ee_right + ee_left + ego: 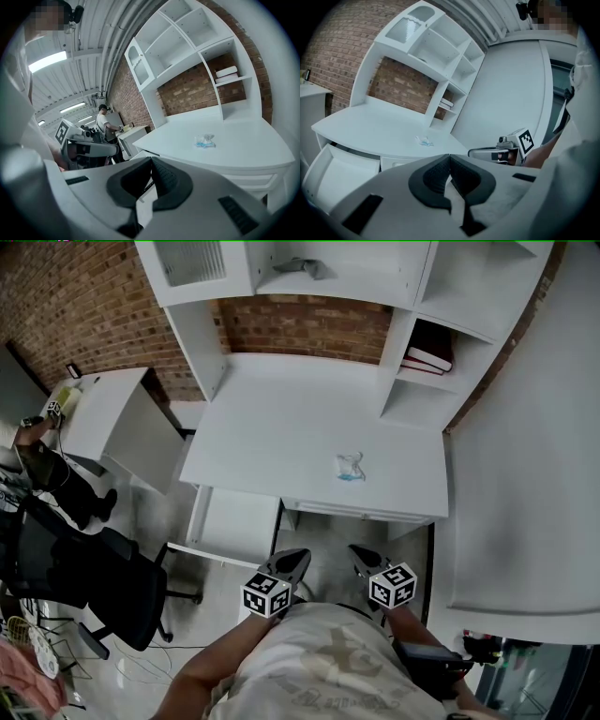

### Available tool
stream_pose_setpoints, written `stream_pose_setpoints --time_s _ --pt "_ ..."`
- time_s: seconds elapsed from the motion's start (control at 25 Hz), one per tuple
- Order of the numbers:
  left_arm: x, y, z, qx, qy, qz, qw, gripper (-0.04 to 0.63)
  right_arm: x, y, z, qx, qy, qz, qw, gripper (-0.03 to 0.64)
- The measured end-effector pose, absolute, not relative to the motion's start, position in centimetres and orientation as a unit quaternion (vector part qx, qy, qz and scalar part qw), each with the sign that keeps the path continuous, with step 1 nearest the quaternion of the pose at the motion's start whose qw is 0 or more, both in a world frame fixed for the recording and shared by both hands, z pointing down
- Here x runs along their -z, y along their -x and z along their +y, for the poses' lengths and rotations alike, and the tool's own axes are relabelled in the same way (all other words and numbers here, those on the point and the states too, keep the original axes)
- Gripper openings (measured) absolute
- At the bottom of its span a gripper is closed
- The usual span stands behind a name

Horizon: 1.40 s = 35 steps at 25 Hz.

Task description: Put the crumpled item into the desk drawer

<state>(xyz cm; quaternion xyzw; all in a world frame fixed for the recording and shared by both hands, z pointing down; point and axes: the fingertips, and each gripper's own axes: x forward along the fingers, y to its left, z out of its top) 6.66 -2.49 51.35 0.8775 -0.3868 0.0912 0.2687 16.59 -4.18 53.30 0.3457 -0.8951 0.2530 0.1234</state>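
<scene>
A small crumpled white and blue item (pixel 351 467) lies on the white desk top (pixel 272 427), right of its middle. It also shows as the crumpled item (pixel 423 140) in the left gripper view and as the crumpled item (pixel 205 141) in the right gripper view. A desk drawer (pixel 234 521) stands pulled out under the desk's left front; its inside looks bare. My left gripper (pixel 296 561) and right gripper (pixel 362 555) hover side by side in front of the desk, below its edge, well short of the item. Both are shut with nothing between the jaws.
A white hutch with shelves (pixel 309 277) rises behind the desk; books (pixel 429 358) lie in its right cubby. A black office chair (pixel 103 582) stands at the left. A second white desk (pixel 103 413) and a person (pixel 47 465) are further left. A white wall panel (pixel 525 512) stands at the right.
</scene>
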Motion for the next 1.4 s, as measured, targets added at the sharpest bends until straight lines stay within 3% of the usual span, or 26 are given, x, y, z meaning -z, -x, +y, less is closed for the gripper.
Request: stream_pose_setpoints --time_s 1.4 --pt "-51.7 -0.4 -6.3 -0.070 -0.879 -0.388 0.270 0.021 -53.7 -13.6 -9.1 -0.242 -0.400 -0.873 0.141 0.023"
